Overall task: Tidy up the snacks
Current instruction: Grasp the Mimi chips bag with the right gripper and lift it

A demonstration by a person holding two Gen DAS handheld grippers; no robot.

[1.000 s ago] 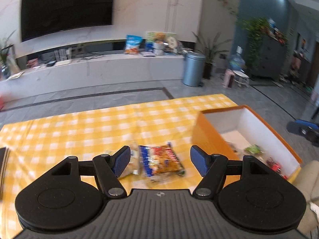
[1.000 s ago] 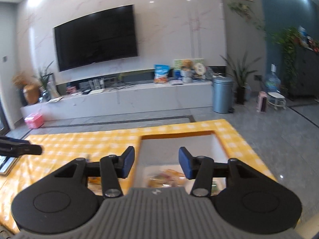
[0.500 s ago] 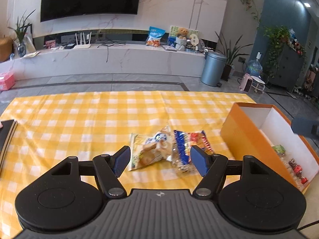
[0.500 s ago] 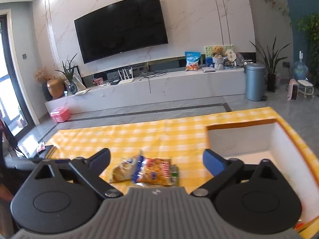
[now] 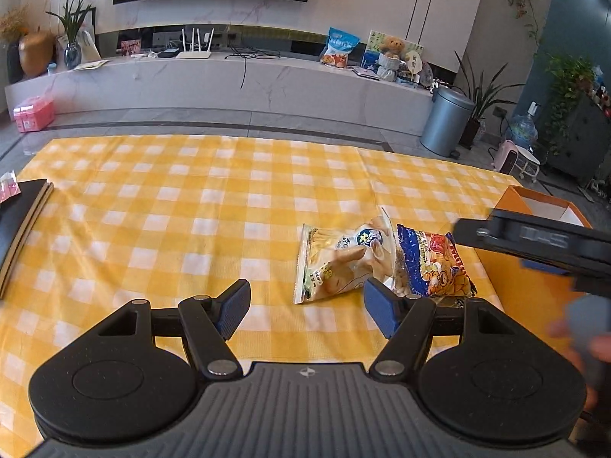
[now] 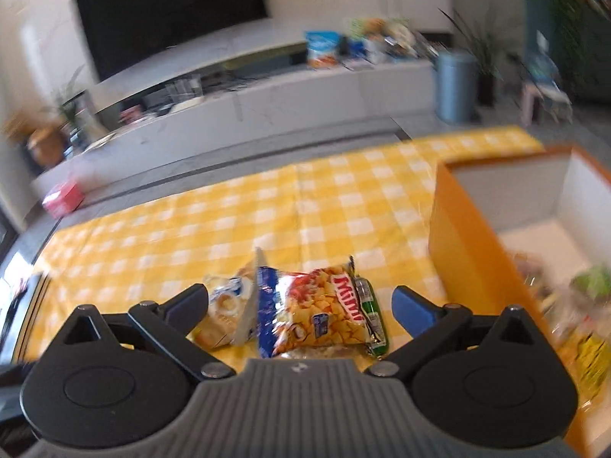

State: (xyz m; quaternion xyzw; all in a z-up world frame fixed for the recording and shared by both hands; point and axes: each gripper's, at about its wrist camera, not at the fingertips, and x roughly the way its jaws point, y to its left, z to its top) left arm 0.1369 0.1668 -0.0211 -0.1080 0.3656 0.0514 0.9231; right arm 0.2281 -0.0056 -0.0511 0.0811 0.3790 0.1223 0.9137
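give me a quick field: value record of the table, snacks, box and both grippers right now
table: yellow checked cloth
snacks on cloth: pale bag and red and blue bag, side by side, touching
small green packet: against the red and blue bag's right edge
box: orange outside, white inside, open top, right of the bags, already holds some snacks
left gripper: open, empty, low over the cloth just short of the pale bag
right gripper: open wide, empty, jaws have just been opening, red and blue bag ahead between the fingers
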